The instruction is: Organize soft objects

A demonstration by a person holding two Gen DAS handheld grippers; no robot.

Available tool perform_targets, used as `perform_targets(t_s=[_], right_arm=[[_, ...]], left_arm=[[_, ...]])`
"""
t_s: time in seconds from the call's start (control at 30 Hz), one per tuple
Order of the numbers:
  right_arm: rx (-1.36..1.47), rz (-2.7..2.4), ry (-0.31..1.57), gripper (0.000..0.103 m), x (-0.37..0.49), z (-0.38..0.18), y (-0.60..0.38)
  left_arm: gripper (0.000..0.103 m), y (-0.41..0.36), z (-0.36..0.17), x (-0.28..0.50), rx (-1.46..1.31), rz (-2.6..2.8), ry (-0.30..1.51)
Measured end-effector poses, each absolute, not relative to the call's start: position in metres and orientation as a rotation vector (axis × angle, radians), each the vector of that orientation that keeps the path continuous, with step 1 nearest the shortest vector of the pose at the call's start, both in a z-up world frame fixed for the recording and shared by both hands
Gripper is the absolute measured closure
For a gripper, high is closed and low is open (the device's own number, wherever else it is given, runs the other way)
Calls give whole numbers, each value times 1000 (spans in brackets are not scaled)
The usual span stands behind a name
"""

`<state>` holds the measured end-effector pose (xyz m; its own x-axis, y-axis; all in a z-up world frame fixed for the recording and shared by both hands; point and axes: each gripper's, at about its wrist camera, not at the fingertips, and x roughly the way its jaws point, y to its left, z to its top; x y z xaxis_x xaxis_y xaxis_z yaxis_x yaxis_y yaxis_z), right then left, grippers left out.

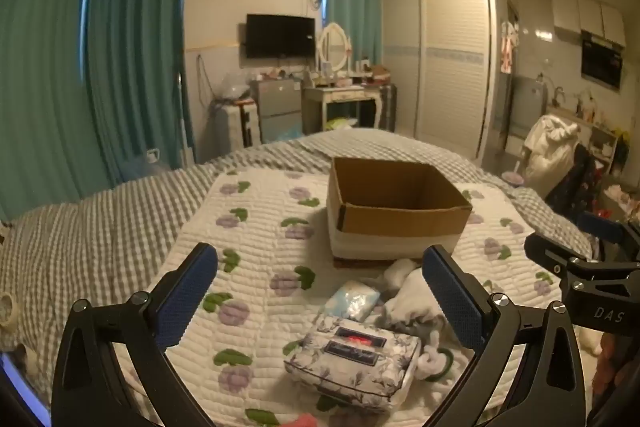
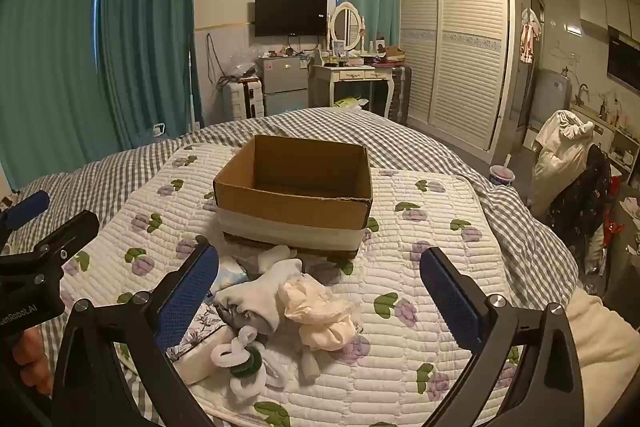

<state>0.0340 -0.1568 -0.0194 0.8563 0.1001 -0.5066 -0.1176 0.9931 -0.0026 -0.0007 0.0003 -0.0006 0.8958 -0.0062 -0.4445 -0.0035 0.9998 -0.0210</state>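
Cream crumpled cloth (image 2: 320, 311) looked light, limp; pinch its bunched middle. Left gripper (image 1: 320, 277) and right gripper (image 2: 318, 275) both gaped, empty.

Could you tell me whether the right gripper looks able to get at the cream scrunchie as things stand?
Probably yes. The right gripper is open and empty, and the cream scrunchie lies on top of the pile between its fingers, with nothing over it. A white sock touches its left side and might get pinched too.
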Motion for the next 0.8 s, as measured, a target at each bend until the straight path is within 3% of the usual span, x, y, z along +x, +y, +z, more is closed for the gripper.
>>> perform_targets(t_s=[0.8], right_arm=[[-31,112,541,4,34,-22,-159]], left_arm=[[0,-6,-7,-1,12,5,464]])
